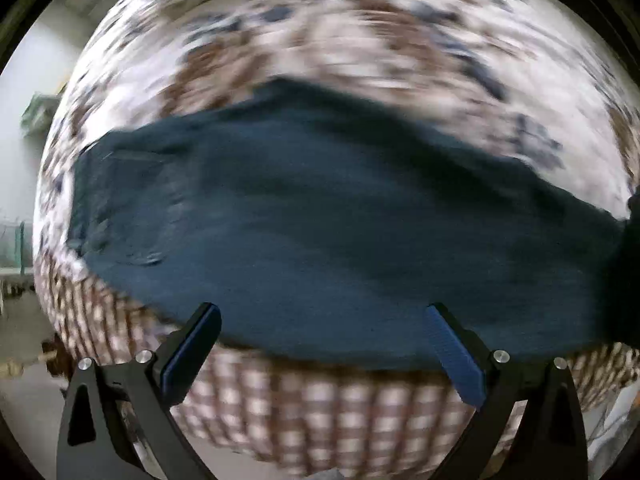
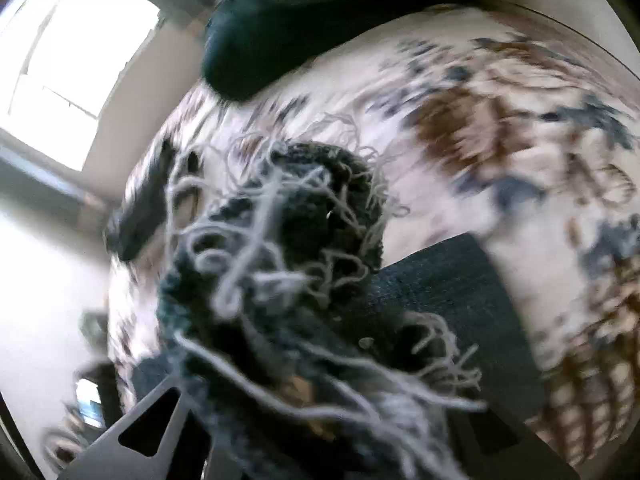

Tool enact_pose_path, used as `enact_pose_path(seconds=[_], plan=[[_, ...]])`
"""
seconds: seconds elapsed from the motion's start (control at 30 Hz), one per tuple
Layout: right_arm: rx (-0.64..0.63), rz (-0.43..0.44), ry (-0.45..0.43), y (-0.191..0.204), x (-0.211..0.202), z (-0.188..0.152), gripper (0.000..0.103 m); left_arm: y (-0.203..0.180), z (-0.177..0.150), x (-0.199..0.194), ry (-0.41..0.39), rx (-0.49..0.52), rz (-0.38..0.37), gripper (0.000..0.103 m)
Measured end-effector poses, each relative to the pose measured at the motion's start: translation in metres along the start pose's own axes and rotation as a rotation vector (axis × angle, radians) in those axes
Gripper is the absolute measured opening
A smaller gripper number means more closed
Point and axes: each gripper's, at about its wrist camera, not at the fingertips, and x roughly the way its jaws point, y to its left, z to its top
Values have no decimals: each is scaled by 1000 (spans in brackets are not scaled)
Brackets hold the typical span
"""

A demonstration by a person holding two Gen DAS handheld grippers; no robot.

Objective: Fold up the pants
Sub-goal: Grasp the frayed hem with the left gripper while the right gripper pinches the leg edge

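Observation:
Dark teal-blue pants (image 1: 320, 216) lie spread across a bed with a brown, blue and white patterned cover (image 1: 360, 40). My left gripper (image 1: 320, 320) is open and empty, its blue-padded fingers (image 1: 452, 352) hovering over the near edge of the pants. In the right wrist view my right gripper (image 2: 280, 420) is shut on a frayed hem of the pants (image 2: 280, 240), bunched with loose grey threads right in front of the lens and hiding the fingertips. More of the pants (image 2: 440, 292) stretches away to the right.
A checked bed skirt (image 1: 320, 408) hangs below the cover at the near edge. A dark cloth bundle (image 2: 280, 20) lies at the far side of the bed. A bright window (image 2: 80, 48) is at the left. Both views are motion-blurred.

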Motion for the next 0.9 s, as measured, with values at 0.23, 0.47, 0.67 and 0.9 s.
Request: enact_pose_path(seconds=[0.23, 0.47, 0.67, 0.9], plan=[[-360, -169, 137, 94, 99, -93, 13, 100, -10, 17, 20, -111, 52, 103], [-539, -208, 310, 150, 125, -126, 63, 162, -5, 23, 15, -231, 53, 103], [-153, 16, 339, 107, 62, -85, 65, 151, 16, 10, -8, -256, -122, 103], [-91, -392, 299, 19, 22, -43, 65, 39, 43, 42, 93, -59, -318, 102]])
